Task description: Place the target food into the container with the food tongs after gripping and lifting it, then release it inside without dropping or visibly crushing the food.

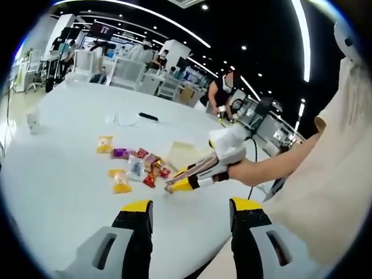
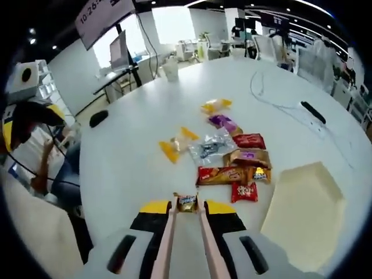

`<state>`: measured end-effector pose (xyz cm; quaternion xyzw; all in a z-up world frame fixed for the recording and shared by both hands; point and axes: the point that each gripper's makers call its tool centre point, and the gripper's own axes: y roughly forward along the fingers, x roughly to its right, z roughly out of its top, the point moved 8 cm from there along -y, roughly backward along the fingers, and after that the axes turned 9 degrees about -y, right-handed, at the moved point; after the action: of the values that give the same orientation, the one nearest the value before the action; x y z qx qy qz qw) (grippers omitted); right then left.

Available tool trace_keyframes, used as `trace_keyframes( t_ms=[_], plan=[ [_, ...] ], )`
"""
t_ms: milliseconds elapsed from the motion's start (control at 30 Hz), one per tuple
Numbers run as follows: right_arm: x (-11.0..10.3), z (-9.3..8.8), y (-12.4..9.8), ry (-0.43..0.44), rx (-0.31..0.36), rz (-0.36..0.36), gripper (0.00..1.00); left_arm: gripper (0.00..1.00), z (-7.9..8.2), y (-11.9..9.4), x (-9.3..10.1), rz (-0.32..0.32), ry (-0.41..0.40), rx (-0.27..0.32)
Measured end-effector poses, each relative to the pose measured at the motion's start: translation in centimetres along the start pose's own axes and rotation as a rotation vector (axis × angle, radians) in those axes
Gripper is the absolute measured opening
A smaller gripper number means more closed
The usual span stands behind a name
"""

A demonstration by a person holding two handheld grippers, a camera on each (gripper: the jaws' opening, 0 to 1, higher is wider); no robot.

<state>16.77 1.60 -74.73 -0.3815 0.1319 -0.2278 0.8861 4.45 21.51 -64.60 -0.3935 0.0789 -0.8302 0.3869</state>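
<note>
My right gripper (image 2: pixel 187 210) is shut on pale food tongs (image 2: pixel 165 244), whose tips pinch a small gold-wrapped snack (image 2: pixel 187 201) just above the white table. Several wrapped snacks lie ahead, among them an orange packet (image 2: pixel 220 175) and a red one (image 2: pixel 244 191). A cream tray-like container (image 2: pixel 305 203) sits to the right of them and looks empty. In the left gripper view, the right gripper (image 1: pixel 200 171) is held by a hand, tongs tips (image 1: pixel 170 187) low beside the snack pile (image 1: pixel 136 165) and the container (image 1: pixel 185 152). My left gripper (image 1: pixel 192 206) hovers open and holds nothing.
A black cable (image 2: pixel 273 99) and a slim black object (image 2: pixel 314 111) lie on the far side of the round table (image 2: pixel 128 163). A cup (image 2: pixel 170 68) stands at its far edge. Desks, screens and people fill the room behind.
</note>
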Motion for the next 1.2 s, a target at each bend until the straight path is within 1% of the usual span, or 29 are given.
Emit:
trace_keyframes(
  t_ms=[200,400,500,700,867,1200],
  plan=[
    [0.1,0.5,-1.4,0.004,0.037,-0.015,0.21,0.52,0.1,0.1,0.7,-0.005,0.017,0.0],
    [0.2,1.3,-2.7,0.013,0.074,-0.011,0.21,0.52,0.0,0.3,1.6,-0.014,0.034,-0.004],
    [0.4,1.8,-3.5,0.009,0.097,-0.02,0.21,0.52,-0.1,0.5,2.0,-0.02,0.039,-0.006],
    [0.9,2.1,-4.6,0.011,0.126,-0.039,0.21,0.52,-0.4,0.8,2.6,-0.028,0.044,-0.003],
    [1.3,2.1,-5.1,0.008,0.14,-0.051,0.21,0.52,-0.6,0.7,2.8,-0.024,0.042,0.004],
    [2.1,1.8,-5.5,0.013,0.154,-0.06,0.2,0.52,-0.9,0.9,3.3,-0.011,0.032,0.015]
  ],
)
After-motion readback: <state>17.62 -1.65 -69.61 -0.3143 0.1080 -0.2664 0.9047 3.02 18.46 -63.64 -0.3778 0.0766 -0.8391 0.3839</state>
